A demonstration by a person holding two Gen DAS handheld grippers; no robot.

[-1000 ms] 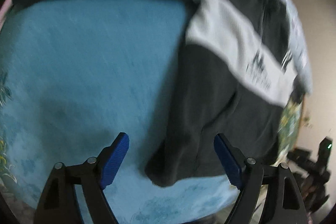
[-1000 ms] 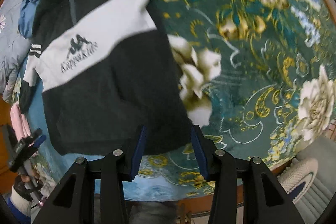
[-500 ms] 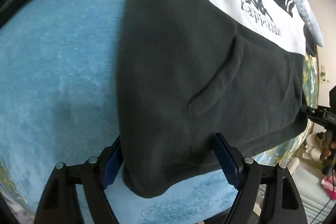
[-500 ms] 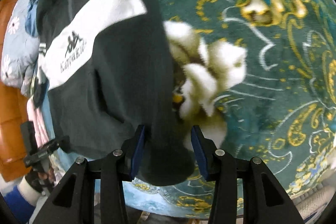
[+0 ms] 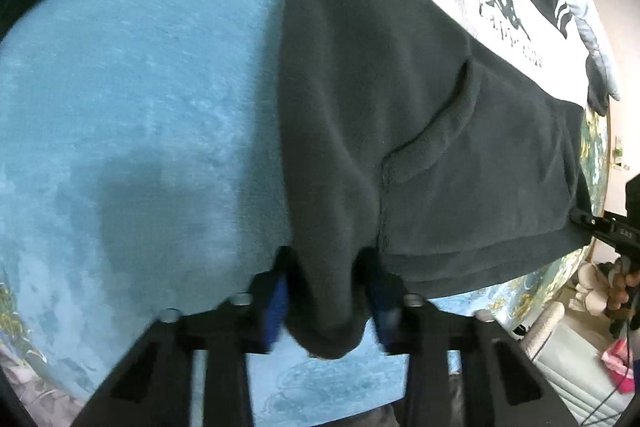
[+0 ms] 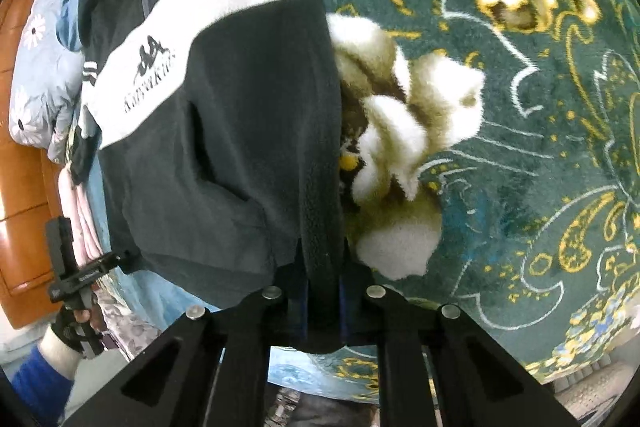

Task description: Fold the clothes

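So there's this black fleece jacket [image 5: 400, 115] with a fat white band across the chest and a dark logo printed on it, spread out flat on a bed. Its bottom hem is the edge closest to the person, and that's where both tongs are working.

The left gripper [image 5: 326, 297] has just been closing, and a bunched-up bit of the hem's left corner sits squeezed between its blue pads [image 5: 274, 307]. The fabric puckers up in a little hump right there, so it looks pinched. That corner lies on a plain blue blanket [image 5: 140, 87].

The right gripper [image 6: 322, 301] has also just been closing. It's down to a narrow gap with the other hem corner, right along the jacket's side seam, clamped between its jaws. That side sits over a dark green blanket [image 6: 520, 187] with gold swirls and big cream flowers.

From the right camera you can see the left gripper off at the far corner of the hem, held in a gloved hand [image 6: 76, 323] with a blue sleeve. There's a light floral quilt [image 6: 44, 75] up past the collar and a wooden headboard [image 6: 20, 227] beside it. The pocket slit on the jacket front is facing up.
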